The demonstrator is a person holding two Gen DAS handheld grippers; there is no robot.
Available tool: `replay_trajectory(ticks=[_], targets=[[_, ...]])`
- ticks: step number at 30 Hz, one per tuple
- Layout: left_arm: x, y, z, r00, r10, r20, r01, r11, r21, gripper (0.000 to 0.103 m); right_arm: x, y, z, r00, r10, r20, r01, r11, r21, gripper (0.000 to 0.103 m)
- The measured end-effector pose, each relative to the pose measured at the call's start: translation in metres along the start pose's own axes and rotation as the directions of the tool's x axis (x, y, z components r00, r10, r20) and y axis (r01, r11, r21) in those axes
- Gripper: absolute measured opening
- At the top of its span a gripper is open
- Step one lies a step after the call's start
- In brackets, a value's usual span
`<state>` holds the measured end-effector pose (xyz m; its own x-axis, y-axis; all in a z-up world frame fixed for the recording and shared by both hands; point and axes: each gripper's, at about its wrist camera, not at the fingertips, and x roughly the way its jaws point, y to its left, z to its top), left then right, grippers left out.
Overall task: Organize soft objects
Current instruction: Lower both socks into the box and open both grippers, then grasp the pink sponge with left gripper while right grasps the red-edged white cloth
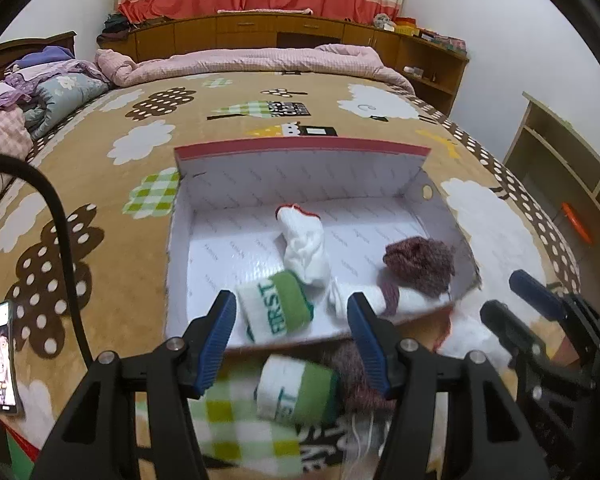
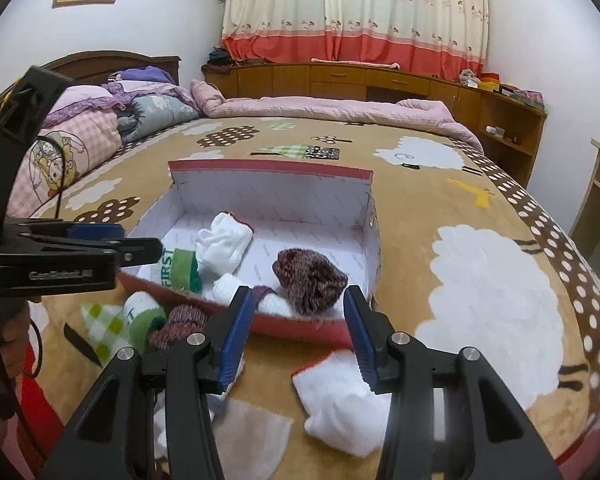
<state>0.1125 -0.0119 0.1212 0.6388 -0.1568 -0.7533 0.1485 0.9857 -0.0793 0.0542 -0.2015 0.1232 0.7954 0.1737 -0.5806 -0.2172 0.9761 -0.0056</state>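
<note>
The green-and-white sock [image 1: 296, 388] outside the box [image 1: 440, 208] is motion-blurred, its lettering unreadable; the maroon sock [image 1: 352, 376] beside it hides partly behind a blue finger; the phone [image 1: 2, 356] screen is too small to make out; the white sock [image 2: 340, 404] is partly covered by the right gripper [image 2: 300, 336].

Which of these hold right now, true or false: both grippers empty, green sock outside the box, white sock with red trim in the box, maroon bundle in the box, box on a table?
1. Both grippers are open and empty. True: left gripper and right gripper hold nothing.
2. A green and white sock lies outside the box. True.
3. No white sock lies outside the box. False: a white sock with red trim lies on the blanket.
4. The maroon bundle is outside the box. False: inside.
5. The box stands on a table. False: on the bed's blanket.
</note>
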Motion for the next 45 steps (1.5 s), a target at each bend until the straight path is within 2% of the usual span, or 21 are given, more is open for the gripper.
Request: replay_trajectory(ticks=[6, 14, 18, 23, 27, 35, 41, 43, 45], targets=[[-0.02, 0.005, -0.024, 1.0, -0.013, -0.005, 0.013, 1.0, -0.007, 0.061, -0.017, -0.004, -0.016, 1.0, -0.008, -0.006, 0.008, 1.0, 0.014, 0.048], [-0.034, 0.01, -0.052, 0.999, -0.025, -0.025, 0.025, 1.0, -0.014, 0.061, -0.024, -0.015, -0.045, 0.998, -0.033, -0.059, 0.035, 0.999, 0.03, 0.049], [-0.036, 0.012, -0.066, 0.999, -0.024, -0.04, 0.023, 0.999, -0.024, 0.061, -0.025, -0.017, -0.055, 0.996, -0.052, -0.072, 0.054, 0.998, 0.024, 0.062], [-0.033, 0.013, -0.088, 0.995, -0.038, -0.087, 0.035, 0.999, -0.035, 0.061, -0.02, -0.017, -0.061, 0.994, -0.066, -0.088, 0.067, 0.998, 0.007, 0.063], [-0.031, 0.014, -0.103, 0.992, -0.049, -0.118, 0.045, 0.998, -0.038, 0.061, -0.012, -0.02, -0.066, 0.991, -0.087, -0.099, 0.088, 0.996, -0.001, 0.072], [-0.023, 0.012, -0.131, 0.978, -0.088, -0.19, 0.08, 0.996, -0.049, 0.061, 0.011, -0.032, -0.074, 0.98, -0.118, -0.161, 0.119, 0.993, -0.003, 0.072], [-0.016, 0.006, -0.146, 0.969, -0.101, -0.226, 0.096, 0.995, -0.036, 0.061, 0.028, -0.036, -0.081, 0.971, -0.09, -0.221, 0.1, 0.995, 0.031, 0.072], [-0.014, 0.004, -0.148, 0.969, -0.102, -0.226, 0.097, 0.995, -0.032, 0.061, 0.031, -0.038, -0.084, 0.971, -0.076, -0.226, 0.089, 0.995, 0.051, 0.069], [-0.014, 0.003, -0.148, 0.97, -0.102, -0.222, 0.098, 0.995, -0.029, 0.056, 0.031, -0.038, -0.086, 0.973, -0.061, -0.223, 0.077, 0.995, 0.063, 0.061]])
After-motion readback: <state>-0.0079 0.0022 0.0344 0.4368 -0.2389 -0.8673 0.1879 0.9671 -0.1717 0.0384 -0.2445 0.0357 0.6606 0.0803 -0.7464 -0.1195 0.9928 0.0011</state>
